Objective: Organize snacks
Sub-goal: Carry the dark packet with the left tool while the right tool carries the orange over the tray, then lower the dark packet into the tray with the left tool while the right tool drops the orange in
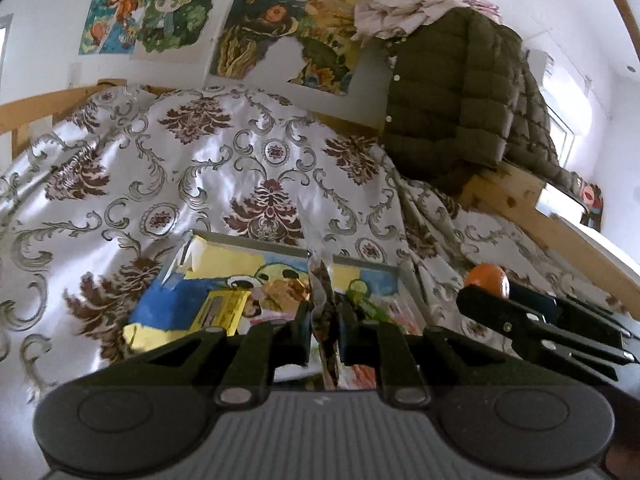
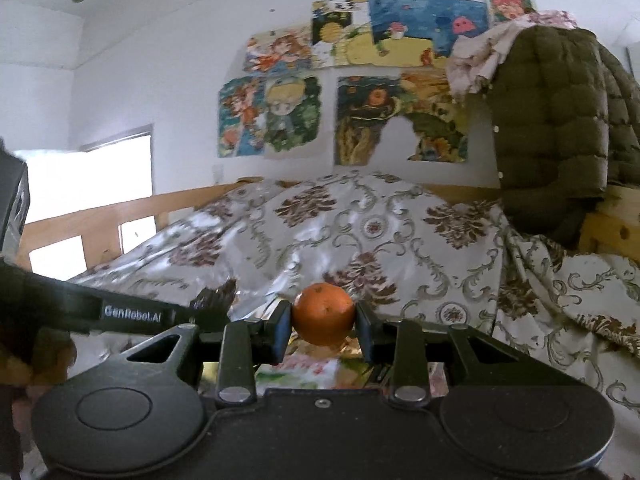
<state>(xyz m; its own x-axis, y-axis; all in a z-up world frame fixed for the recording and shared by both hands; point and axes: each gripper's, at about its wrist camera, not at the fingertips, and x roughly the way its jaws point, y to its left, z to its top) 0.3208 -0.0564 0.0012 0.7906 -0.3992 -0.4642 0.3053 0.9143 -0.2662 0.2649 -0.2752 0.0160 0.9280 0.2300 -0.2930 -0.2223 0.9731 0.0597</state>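
Left tongs (image 1: 324, 332) are clamping a crinkly clear snack wrapper (image 1: 318, 280); right tongs (image 2: 323, 326) are clamping a round orange tangerine (image 2: 323, 314); both are awaiting placement, sorting unfinished.

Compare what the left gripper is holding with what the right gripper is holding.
The left gripper pinches a thin, flat, clear snack packet edge-on, rising well above its jaws. The right gripper clamps a round, solid orange across its middle. The packet is see-through with brown contents; the orange is opaque and bright. Both are held above the patterned cloth.
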